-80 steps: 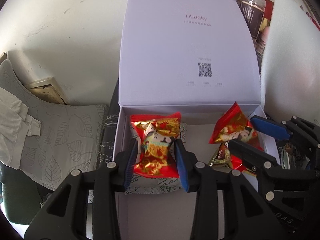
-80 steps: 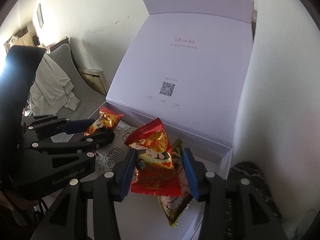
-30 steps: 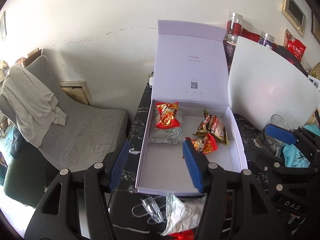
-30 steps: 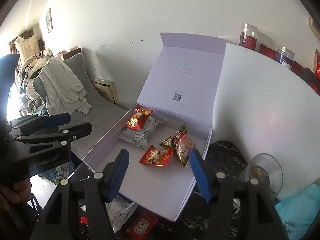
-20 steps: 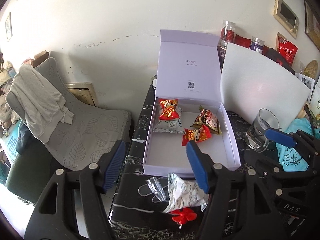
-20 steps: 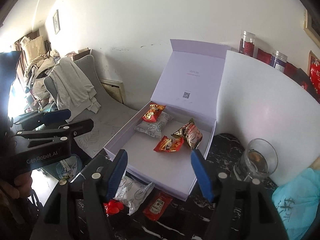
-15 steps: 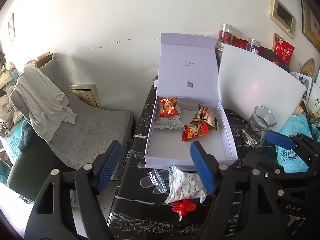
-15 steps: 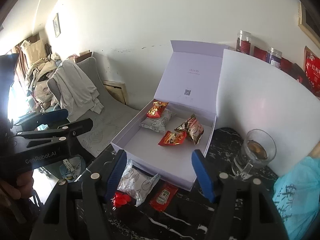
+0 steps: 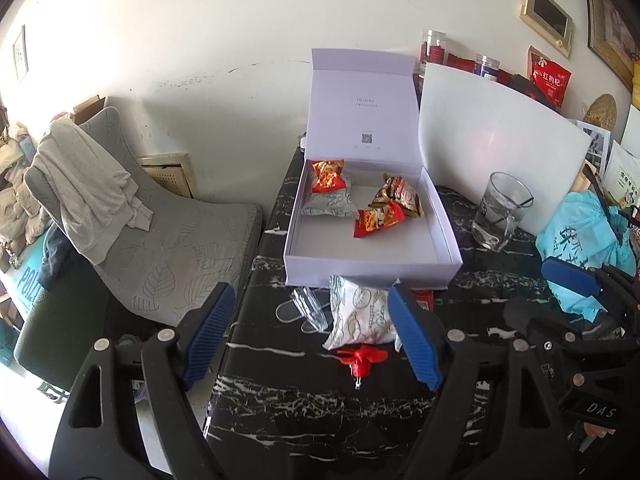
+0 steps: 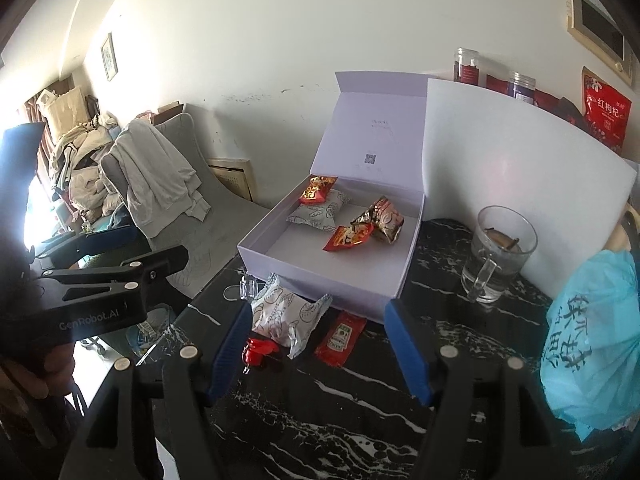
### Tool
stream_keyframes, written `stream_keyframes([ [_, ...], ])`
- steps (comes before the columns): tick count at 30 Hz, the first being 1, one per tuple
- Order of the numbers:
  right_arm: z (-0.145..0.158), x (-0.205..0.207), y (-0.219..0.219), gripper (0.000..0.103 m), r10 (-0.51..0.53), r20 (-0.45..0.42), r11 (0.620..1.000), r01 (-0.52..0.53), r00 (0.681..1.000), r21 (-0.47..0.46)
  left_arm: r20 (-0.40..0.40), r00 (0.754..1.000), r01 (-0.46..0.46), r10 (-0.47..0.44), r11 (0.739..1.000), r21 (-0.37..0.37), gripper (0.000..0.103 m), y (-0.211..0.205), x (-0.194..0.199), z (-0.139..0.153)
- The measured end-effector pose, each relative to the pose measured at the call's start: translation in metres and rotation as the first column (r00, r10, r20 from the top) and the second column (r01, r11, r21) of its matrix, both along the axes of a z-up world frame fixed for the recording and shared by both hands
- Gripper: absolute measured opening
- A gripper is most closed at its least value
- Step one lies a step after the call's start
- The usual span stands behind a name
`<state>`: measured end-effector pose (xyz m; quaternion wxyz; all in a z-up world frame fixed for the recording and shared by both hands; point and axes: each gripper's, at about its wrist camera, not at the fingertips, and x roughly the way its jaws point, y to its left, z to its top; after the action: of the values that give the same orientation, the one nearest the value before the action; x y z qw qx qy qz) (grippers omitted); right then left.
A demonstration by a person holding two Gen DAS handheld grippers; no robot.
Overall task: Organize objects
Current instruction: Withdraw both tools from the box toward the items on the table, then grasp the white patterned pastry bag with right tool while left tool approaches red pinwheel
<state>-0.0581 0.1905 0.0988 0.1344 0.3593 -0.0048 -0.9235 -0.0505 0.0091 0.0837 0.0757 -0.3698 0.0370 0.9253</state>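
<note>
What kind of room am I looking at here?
Most likely a lived-in home living room: a grey lounge chair draped with clothes, framed pictures on the wall, and a marble-patterned table with a snack box.

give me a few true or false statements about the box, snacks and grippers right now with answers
1. The box lid stands open. True.
2. Four snack packets lie inside the box. True.
3. The left gripper is shut on a red packet. False: it is open and empty.
4. The ketchup sachet lies inside the box. False: it lies on the table in front of the box.
5. The glass mug stands to the right of the box. True.
6. The right gripper is shut. False: open.
</note>
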Motion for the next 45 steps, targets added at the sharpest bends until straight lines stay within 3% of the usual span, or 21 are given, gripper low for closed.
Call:
stream_keyframes([
  [17, -0.021, 0.064, -0.011, 0.07, 0.036, -0.003, 0.999, -0.036, 0.999, -0.008, 0.036, 0.998, -0.049, 0.049, 0.999, -0.012, 0.078, -0.016, 0.071, -0.026],
  [25, -0.034, 0.08, -0.024, 0.07, 0.081, 0.031, 0.996, -0.082, 0.996, 0.033, 0.067, 0.995, -0.076, 0.077, 0.997, -0.009, 0.078, -0.026, 0.083, -0.041],
  [34, -0.059, 0.071, -0.02, 0.07, 0.07, 0.095, 0.997, -0.072, 0.993, 0.017, 0.115, 0.993, -0.03, 0.035, 0.999, -0.044, 0.078, -0.013, 0.057, -0.06],
  [45, -0.07, 0.006, -0.009, 0.07, 0.039, 0.114, 0.999, -0.041, 0.993, 0.016, 0.178, 0.984, 0.021, -0.016, 0.999, -0.027, 0.078, -0.002, -0.002, -0.08],
])
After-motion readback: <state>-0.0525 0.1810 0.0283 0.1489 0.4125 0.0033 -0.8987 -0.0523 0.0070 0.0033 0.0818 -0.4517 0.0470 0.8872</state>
